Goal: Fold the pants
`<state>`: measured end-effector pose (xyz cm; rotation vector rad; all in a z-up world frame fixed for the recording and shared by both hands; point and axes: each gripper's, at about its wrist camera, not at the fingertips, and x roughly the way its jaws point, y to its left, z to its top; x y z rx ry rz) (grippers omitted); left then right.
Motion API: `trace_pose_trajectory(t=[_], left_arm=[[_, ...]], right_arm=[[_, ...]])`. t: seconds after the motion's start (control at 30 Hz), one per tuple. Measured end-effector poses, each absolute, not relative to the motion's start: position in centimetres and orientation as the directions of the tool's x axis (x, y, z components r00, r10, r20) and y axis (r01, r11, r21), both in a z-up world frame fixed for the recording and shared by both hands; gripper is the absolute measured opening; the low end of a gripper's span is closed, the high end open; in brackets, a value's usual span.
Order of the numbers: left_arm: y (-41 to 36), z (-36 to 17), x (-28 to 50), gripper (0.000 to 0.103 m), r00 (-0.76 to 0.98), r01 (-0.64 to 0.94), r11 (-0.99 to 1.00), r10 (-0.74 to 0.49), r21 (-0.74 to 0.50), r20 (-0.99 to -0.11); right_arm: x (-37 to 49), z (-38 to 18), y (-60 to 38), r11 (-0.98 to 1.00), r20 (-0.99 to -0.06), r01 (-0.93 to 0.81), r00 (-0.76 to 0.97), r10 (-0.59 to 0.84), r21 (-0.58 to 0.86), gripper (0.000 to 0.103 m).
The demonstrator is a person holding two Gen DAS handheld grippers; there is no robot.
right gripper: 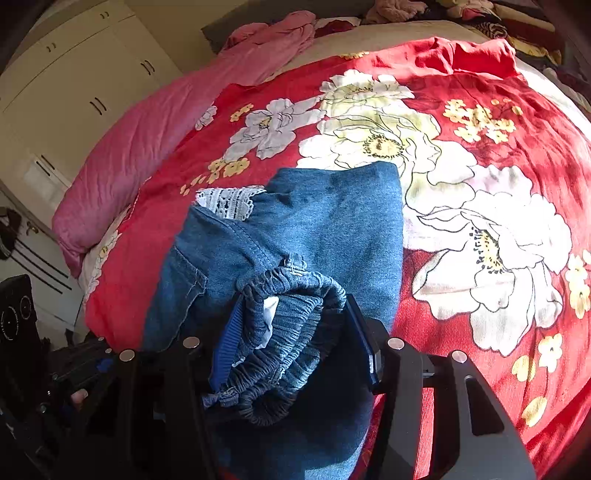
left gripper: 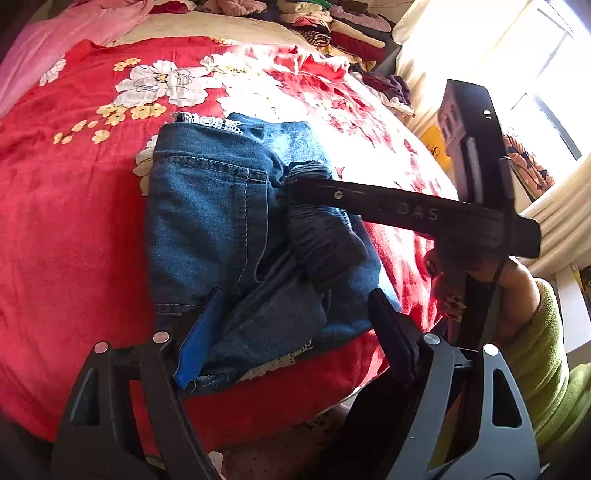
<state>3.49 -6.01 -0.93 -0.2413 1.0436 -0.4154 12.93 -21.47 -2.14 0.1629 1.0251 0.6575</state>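
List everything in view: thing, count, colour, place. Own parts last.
Pants: one, blue denim with white lace trim, partly folded on the bedspread.
Waistband: one, dark elastic, bunched between the right fingers.
Bedspread: one, red with white and yellow flowers, covering the bed.
Pink blanket: one, along the bed's far edge.
Clothes pile: mixed colours, count unclear, at the bed's far end.
Wardrobe: one, cream, beyond the pink blanket.
Window: one, bright, beside the bed.
Left gripper: black, fingers apart over the pants' near edge.
Right gripper: black, fingers around the waistband.
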Motion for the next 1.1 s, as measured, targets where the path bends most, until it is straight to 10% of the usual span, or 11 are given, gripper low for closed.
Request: trace_pose_trajectory(t=[0.5,1.1], left_arm=[[-3.1,2.7,1.8,0.093,0.561,0.151,0.942,-0.332,-0.3,-0.758],[-1.3,-0.9,10.9,0.081,0.535,0.029,0.98,-0.18,-0.195,-0.825]], right_arm=[[7.6,4.4,-25.2,0.8,-0.645,-0.451,0.484,0.592,0.396,0.08],[5.3,-2.0,-19.3,0.725,-0.688,-0.386,0.257,0.678,0.571,0.088]])
